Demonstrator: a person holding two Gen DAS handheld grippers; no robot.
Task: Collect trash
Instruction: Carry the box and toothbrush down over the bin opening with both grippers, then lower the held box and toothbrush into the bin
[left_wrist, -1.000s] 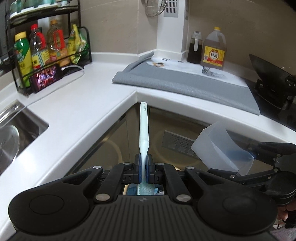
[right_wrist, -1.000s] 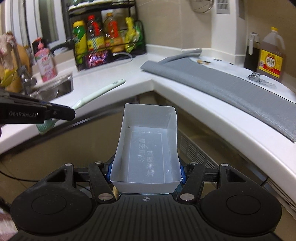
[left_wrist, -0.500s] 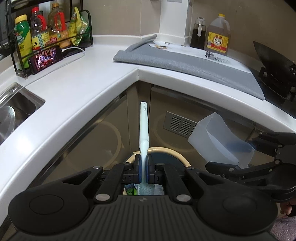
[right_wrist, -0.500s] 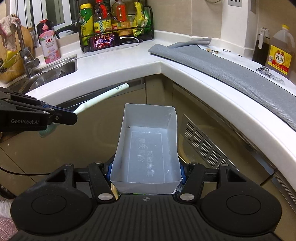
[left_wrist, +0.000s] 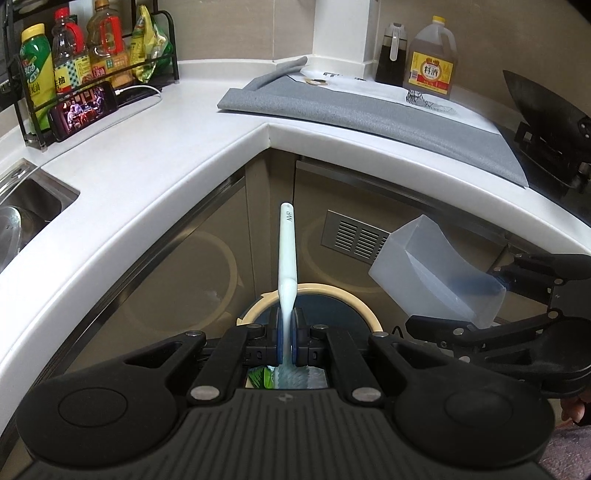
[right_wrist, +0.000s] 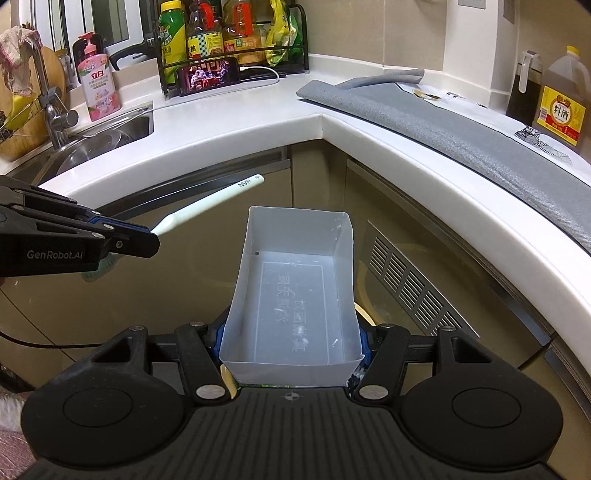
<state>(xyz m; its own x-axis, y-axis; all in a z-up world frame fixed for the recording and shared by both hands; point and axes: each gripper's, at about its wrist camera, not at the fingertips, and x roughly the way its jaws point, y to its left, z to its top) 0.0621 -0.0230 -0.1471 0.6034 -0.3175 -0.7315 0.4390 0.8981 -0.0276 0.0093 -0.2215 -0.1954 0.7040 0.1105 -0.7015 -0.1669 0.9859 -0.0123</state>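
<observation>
Toothbrush (left_wrist: 287, 254) clenched in left tongs (left_wrist: 287, 341) just above the bristle head, handle pointing forward; bristles sit over the open bin (left_wrist: 364, 309) below the bench (left_wrist: 155, 177). Right tongs (right_wrist: 291, 345) grasp the near end of a clear tray (right_wrist: 295, 295), mouth up, and appear to sit partly over the bin rim. Step in hand, judged: drop both into the bin. Suggested: centre each item over the opening before releasing, toothbrush first, since its long handle could tip across the rim; angle it bristle-end down. Tray is light and wide, so tilt it nose-down and release low to stop it catching the rim. Keep the two tongs apart.
</observation>
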